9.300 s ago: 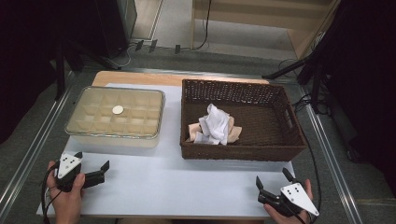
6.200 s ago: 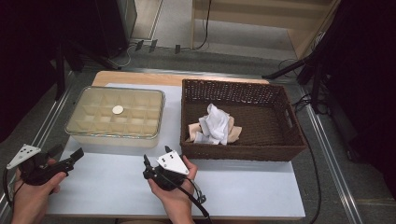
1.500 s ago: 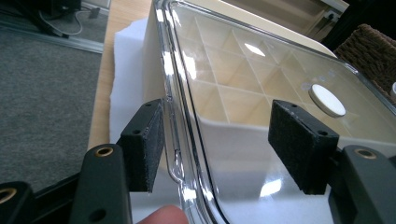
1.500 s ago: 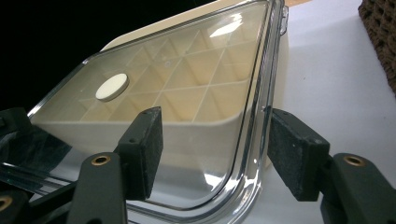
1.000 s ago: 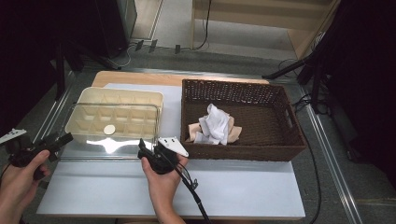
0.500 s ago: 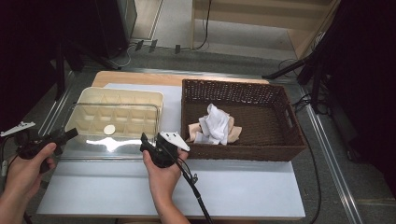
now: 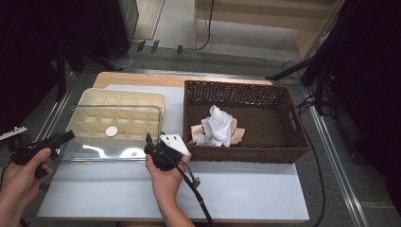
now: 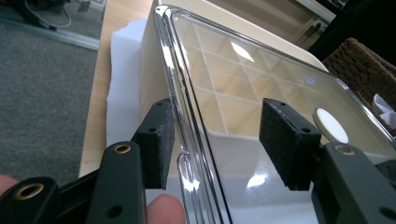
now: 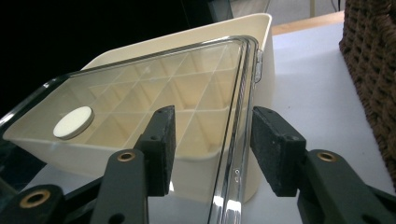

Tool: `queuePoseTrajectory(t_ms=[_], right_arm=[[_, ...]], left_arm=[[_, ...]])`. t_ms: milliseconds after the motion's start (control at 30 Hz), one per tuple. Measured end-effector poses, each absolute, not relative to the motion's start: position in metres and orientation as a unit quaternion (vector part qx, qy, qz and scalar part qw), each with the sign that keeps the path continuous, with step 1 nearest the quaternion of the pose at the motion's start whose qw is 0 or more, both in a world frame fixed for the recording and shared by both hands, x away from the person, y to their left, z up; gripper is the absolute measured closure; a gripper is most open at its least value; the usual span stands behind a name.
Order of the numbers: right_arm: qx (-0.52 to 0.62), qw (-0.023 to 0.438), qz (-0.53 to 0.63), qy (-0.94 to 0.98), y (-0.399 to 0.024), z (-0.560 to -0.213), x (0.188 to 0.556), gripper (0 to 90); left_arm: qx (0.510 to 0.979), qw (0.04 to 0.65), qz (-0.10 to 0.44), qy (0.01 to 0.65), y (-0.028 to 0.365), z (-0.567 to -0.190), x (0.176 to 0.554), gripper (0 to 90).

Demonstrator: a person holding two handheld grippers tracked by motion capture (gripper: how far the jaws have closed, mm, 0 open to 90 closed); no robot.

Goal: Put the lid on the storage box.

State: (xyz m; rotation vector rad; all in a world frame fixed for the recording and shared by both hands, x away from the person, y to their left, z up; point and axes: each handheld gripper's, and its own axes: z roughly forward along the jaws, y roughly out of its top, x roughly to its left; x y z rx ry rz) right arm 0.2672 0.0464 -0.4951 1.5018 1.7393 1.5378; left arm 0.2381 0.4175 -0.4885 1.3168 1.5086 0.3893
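Clear lid lay shifted near of cream compartment box, left on table. Left gripper and right gripper straddled lid's left and right edges; jaws just closing, pads not yet pressing. Both forearms entered from near side.

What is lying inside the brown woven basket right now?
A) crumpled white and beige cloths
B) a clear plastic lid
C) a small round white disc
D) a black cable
A: in the high view, crumpled white and beige cloths lie bunched on the floor of the brown woven basket, while the clear plastic lid sits over the cream compartment box to its left.
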Motion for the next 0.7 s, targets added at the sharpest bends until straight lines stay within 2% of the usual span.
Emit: queuePoseTrajectory(t_ms=[200,700], right_arm=[[0.530,0.223,0.540,0.615,0.0442,-0.4930,0.2666,60.4],[0.510,0.246,0.556,0.608,0.0402,-0.4926,0.2661,61.1]], left_arm=[[0.542,0.545,0.171,0.616,0.4160,-0.4862,0.2377,50.7],[0.549,0.551,0.178,0.603,0.4140,-0.4882,0.2395,50.5]])
